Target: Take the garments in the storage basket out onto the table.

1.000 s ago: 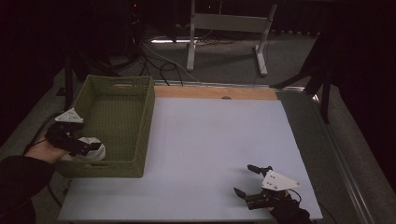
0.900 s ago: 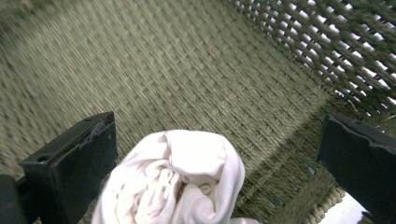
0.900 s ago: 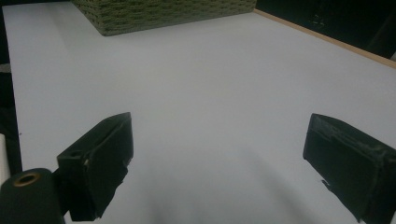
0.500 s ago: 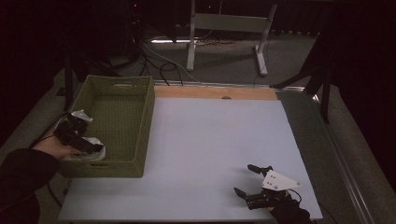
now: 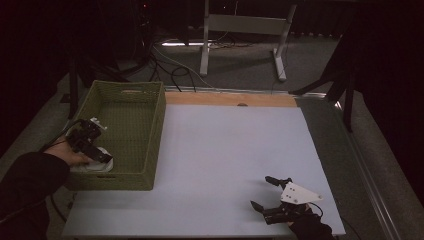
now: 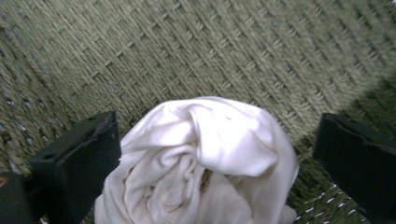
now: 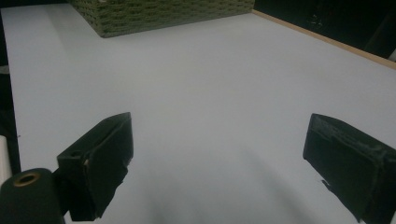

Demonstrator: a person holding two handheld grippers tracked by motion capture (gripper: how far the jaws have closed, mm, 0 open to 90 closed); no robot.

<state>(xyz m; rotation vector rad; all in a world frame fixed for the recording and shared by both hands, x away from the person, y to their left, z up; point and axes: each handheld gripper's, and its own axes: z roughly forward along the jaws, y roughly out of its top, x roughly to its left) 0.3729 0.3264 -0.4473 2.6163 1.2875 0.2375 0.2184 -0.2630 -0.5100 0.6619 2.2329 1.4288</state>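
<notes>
The white table (image 5: 225, 155) is the largest surface before me; a strip of bare wood (image 5: 230, 99) runs along its far edge. The green woven basket (image 5: 152, 125) stands on the table's left part, long side running away from me, its near wall close to the table's front edge. In the right gripper view a corner of the same basket (image 7: 159, 14) appears at the top, well apart from my right tongs.

My left gripper (image 5: 100, 155) is inside the basket, at its near left corner, with my left hand (image 5: 70, 152) over the left wall. Its jaws stand wide apart. In the left gripper view the white cloth (image 6: 201, 163) lies bunched on the woven basket floor (image 6: 233, 56), between the two jaws. The left jaw's inner face is just beside the cloth's edge; I cannot tell whether it touches. The right jaw is apart from the cloth, with basket floor visible in the gap. In the high view the cloth (image 5: 102, 166) shows as a pale patch under the gripper.

My right gripper (image 5: 267, 192) is low over the table's near right corner, jaws pointing left. Its jaws are wide apart, with bare table (image 7: 219, 116) between them.
</notes>
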